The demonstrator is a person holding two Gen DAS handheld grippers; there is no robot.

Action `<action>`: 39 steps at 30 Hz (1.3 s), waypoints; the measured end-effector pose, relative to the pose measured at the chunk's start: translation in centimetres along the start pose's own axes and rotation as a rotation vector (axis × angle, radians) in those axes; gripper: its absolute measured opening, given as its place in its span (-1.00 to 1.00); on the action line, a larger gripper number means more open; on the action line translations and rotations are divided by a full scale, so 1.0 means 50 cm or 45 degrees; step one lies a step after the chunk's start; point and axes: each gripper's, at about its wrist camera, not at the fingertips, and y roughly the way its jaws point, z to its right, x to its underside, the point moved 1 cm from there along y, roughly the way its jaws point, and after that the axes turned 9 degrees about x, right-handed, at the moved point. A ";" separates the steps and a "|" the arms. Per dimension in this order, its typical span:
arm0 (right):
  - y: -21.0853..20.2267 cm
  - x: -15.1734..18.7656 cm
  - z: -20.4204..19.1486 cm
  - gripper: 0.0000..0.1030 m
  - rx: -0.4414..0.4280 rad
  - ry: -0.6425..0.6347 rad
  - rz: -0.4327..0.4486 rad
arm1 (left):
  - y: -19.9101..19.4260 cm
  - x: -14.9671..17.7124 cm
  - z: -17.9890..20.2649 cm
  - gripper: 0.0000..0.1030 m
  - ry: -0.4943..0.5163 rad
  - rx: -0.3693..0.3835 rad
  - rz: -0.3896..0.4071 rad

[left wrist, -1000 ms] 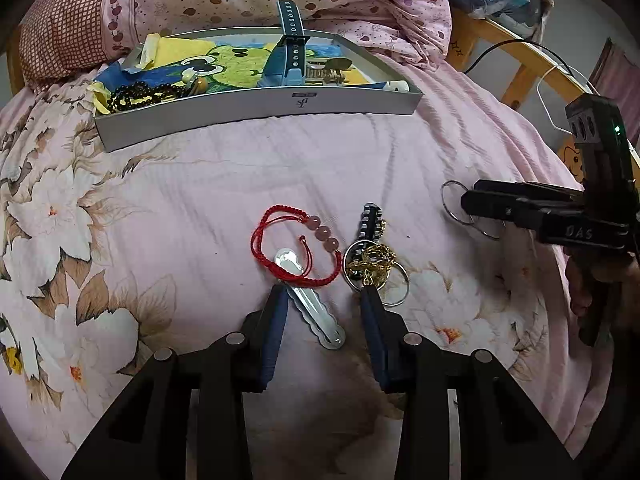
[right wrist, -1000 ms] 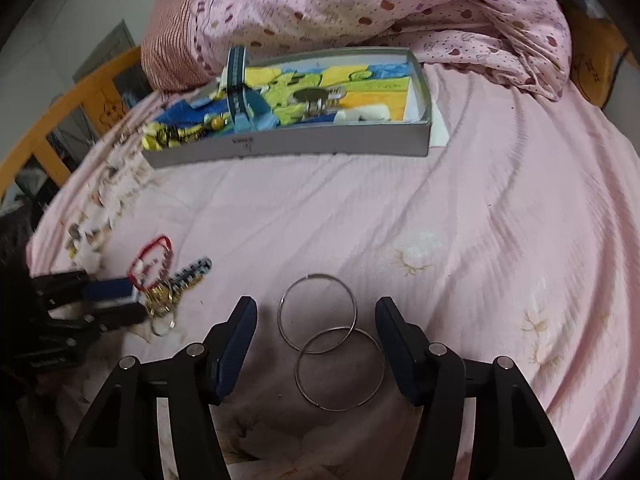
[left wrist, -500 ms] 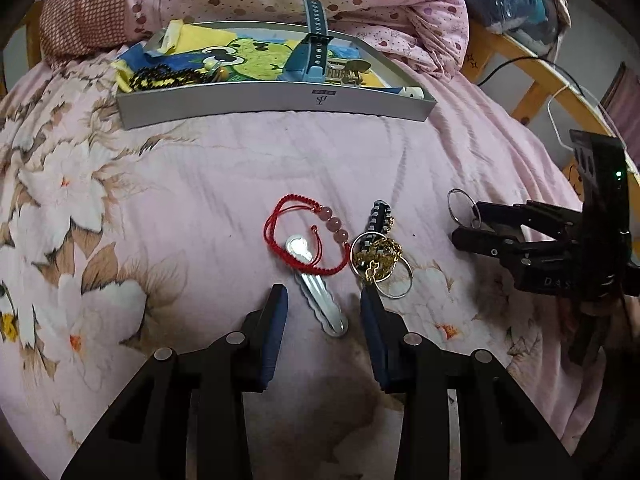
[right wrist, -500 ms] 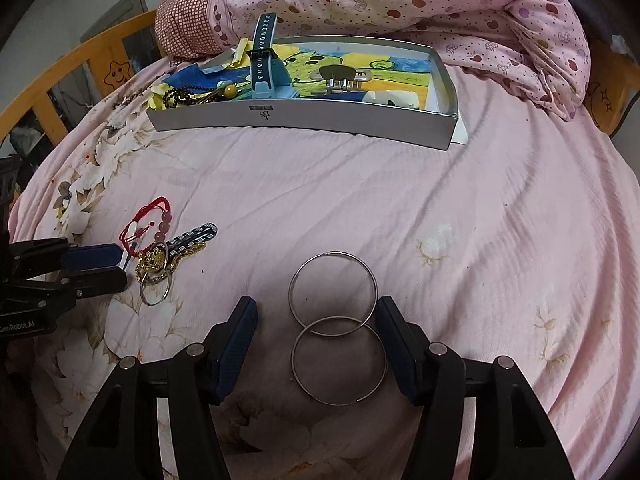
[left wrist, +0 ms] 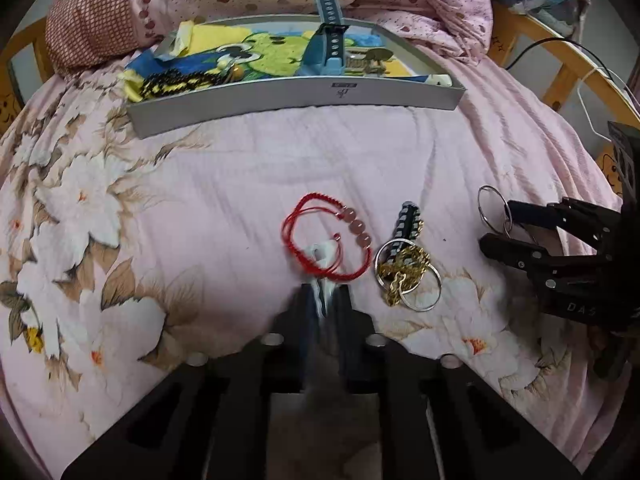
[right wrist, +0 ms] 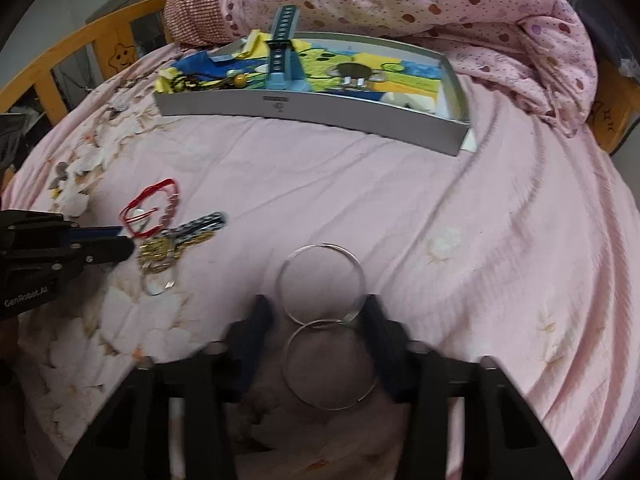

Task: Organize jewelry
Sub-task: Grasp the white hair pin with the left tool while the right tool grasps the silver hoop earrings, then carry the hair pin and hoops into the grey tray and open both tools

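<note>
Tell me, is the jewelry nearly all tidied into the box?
Partly. A watch and black beads already lie in the box. The left claw has just shut on the silver clip. The red bracelet, gold chain and hoops remain on the bed.

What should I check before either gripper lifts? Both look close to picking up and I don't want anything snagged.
1. Left gripper shut on the silver hair clip: ok, its jaws have just been closing and now pinch the clip's near end.
2. Clip free of the red bracelet: not ok, the cord lies across the clip.
3. Right gripper gripping the two silver hoops: not ok, its jaws have just been closing but a gap still shows at the left finger.
4. Hoops between the fingers: ok.
5. Keychain clear of the clip: ok, it lies beside it.
6. Room in the tray: ok, bare lining shows.
</note>
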 end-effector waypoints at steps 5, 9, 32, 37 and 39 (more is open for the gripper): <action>-0.016 0.012 -0.030 -0.23 -0.079 0.010 -0.029 | -0.024 0.020 -0.002 -0.87 -0.045 0.056 -0.026; -0.035 0.026 -0.055 -0.23 -0.150 0.039 -0.044 | -0.046 0.043 0.004 -0.87 -0.074 0.111 -0.041; -0.113 -0.187 0.022 -0.24 -0.154 0.222 0.422 | -0.156 -0.125 -0.029 -0.87 -0.072 0.134 0.279; -0.055 -0.276 0.063 -0.23 -0.140 0.296 0.460 | -0.139 -0.223 -0.079 -0.87 -0.082 0.092 0.339; -0.023 -0.302 0.072 -0.23 -0.136 0.310 0.454 | -0.118 -0.258 -0.098 -0.87 -0.080 0.080 0.336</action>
